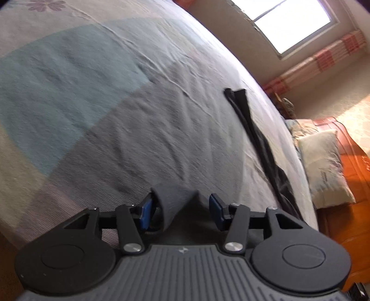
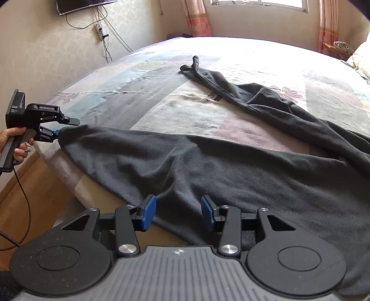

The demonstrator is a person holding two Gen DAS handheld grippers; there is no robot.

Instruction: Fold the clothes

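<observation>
Patchwork bedspread (image 2: 161,108) under dark garment (image 2: 208,166), fabric loose between both hand-held grippers' (image 2: 177,211) parted jaws.

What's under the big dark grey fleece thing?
The dark grey fleece garment lies spread on the patchwork bedspread with pale flowers, one edge hanging over the bed's side. Whatever part of the bedspread it covers is hidden, so anything beneath cannot be seen.

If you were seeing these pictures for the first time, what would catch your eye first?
The dark garment sprawls over the bed, one long leg stretching toward the bright window. At its near hem the right gripper stands open; at the bed's left edge the left gripper meets another corner.
</observation>
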